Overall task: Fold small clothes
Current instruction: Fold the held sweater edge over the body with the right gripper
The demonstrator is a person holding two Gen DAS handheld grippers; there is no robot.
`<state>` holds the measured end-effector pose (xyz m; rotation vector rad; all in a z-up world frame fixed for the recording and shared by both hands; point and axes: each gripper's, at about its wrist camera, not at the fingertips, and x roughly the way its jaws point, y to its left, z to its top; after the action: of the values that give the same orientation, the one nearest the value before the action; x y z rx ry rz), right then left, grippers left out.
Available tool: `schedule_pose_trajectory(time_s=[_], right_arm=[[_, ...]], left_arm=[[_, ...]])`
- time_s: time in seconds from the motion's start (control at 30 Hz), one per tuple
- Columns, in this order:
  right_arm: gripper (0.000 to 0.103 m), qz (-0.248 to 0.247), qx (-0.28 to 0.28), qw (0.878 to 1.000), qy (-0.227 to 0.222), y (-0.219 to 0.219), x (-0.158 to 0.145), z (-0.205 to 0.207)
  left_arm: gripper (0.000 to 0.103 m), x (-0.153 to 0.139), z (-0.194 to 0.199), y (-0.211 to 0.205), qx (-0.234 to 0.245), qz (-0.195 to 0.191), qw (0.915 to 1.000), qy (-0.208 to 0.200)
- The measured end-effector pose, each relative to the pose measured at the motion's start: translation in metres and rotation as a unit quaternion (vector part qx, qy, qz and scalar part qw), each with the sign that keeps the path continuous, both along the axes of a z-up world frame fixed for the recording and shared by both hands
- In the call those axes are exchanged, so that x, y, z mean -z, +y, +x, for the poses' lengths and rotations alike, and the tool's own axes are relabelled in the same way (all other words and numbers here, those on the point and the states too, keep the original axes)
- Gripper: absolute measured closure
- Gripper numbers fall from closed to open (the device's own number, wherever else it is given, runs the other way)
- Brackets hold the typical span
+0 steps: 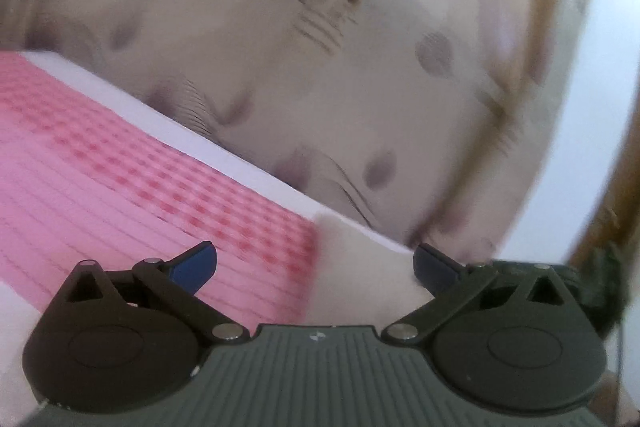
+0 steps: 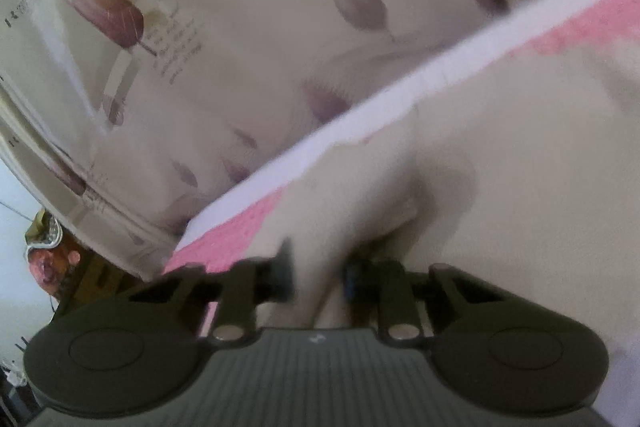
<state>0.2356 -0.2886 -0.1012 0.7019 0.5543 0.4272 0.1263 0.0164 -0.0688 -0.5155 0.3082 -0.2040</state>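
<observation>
A cream-white small garment [image 2: 500,163] lies on a pink checked mat [image 2: 224,235]. My right gripper [image 2: 318,277] is shut on a bunched fold of this garment, which fills the right half of the right wrist view. In the left wrist view my left gripper [image 1: 316,267] is open and empty, its blue-padded fingers [image 1: 196,265] wide apart just above the mat [image 1: 120,179]. A corner of the cream garment [image 1: 360,267] lies between and under the left fingers, not gripped. Both views are motion-blurred.
The mat has a white edge [image 1: 224,151] and lies on a bed with a beige leaf-print sheet [image 1: 320,75], also in the right wrist view [image 2: 280,27]. A brown wooden frame [image 1: 600,211] stands at the right. Cluttered items [image 2: 48,247] sit beyond the bed's left corner.
</observation>
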Motion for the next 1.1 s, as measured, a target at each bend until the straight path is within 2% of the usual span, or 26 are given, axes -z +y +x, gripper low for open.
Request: schedule_pose_trajectory(time_s=[0.17,0.33,0.47,0.57,0.67,0.87,0.97,1.0,1.03,1.1], right_arm=[[0.085,-0.03,0.023,0.999,-0.038,-0.044,-0.032,0.002],[0.086,-0.062,0.064,0.995,-0.047,-0.103,-0.044,-0.005],[0.086,-0.083,0.087,0.992,-0.034,-0.139,-0.027,-0.007],[0.086,-0.084,0.088,0.993,-0.002,-0.151,-0.001,-0.005],[0.086,-0.071,0.093,0.993,0.004,-0.159,0.018,-0.007],[0.086,-0.067,0.097,0.993,-0.03,-0.156,0.009,-0.002],[0.086,-0.1,0.107,0.989,-0.015,-0.152,0.024,0.01],[0.085,-0.095,0.109,0.989,-0.019,-0.154,0.028,0.009],[0.085,-0.09,0.11,0.99,-0.021,-0.157,0.027,0.009],[0.077,-0.086,0.113,0.99,-0.019,-0.159,0.026,0.008]], left_arm=[[0.0,0.005,0.008,0.012,-0.022,-0.028,0.9988,0.035],[0.0,0.003,0.009,0.006,-0.008,-0.004,0.9995,0.029],[0.0,0.004,0.01,0.0,-0.004,0.007,0.9994,0.033],[0.0,0.005,0.01,-0.001,-0.007,0.008,0.9992,0.039],[0.0,0.006,0.011,-0.001,-0.009,0.01,0.999,0.042],[0.0,0.005,0.012,-0.004,-0.006,0.018,0.9988,0.045],[0.0,0.004,0.011,-0.005,0.005,0.023,0.9989,0.04],[0.0,0.004,0.011,-0.007,0.011,0.026,0.9989,0.038],[0.0,0.003,0.011,-0.009,0.02,0.031,0.9987,0.036],[0.0,0.002,0.011,-0.016,0.046,0.047,0.9972,0.036]])
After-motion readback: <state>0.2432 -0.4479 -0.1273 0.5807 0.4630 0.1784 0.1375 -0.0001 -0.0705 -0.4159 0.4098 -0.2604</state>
